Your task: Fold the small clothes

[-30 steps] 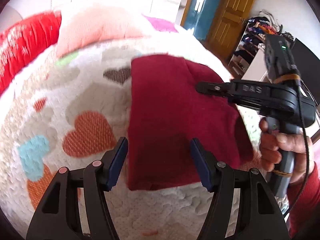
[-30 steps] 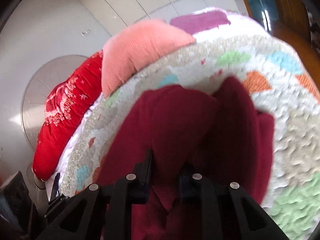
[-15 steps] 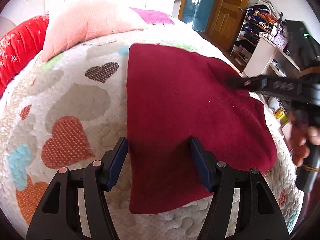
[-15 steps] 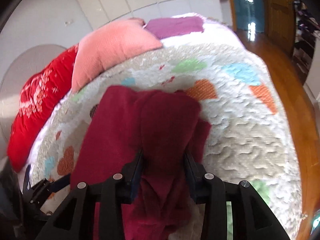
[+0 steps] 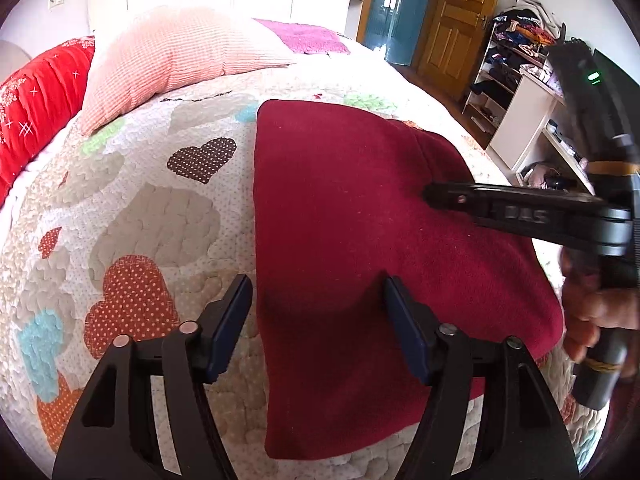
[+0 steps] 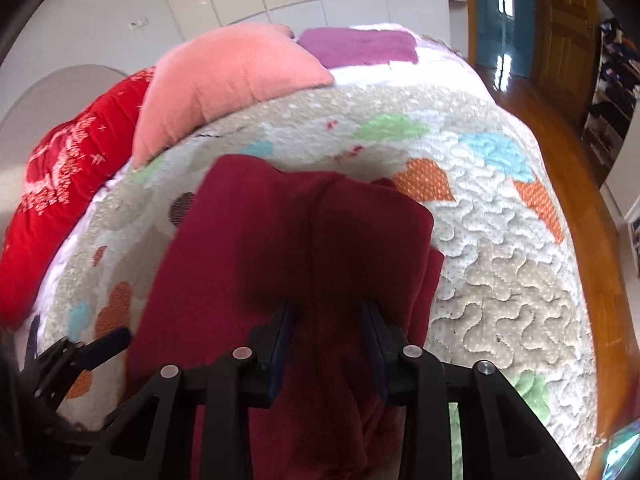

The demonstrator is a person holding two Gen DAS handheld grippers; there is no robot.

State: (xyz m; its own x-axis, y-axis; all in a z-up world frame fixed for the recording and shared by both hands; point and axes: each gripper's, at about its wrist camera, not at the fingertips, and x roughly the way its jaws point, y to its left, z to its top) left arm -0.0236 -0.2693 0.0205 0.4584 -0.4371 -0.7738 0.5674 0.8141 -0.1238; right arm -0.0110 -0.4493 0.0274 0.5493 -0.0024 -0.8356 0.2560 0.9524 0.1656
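Note:
A dark red garment lies flat on the heart-patterned bedspread, its right part folded over. My left gripper hovers open over the garment's near left edge, jaws opening, nothing pinched between them. My right gripper points down onto the folded flap. Its jaws are closing with a ridge of red cloth between them, and I see no firm pinch. In the left wrist view, the right gripper touches the garment from the right, held by a hand.
A pink pillow, a red quilt and a purple cloth lie at the far end of the bed. Shelves of clothes and a wooden door stand beyond the bed's right side, over wooden floor.
The right gripper brought the red flap down onto the garment and its jaws, shut on cloth before, widened. The garment now lies flatter. The left gripper came closer to the bed.

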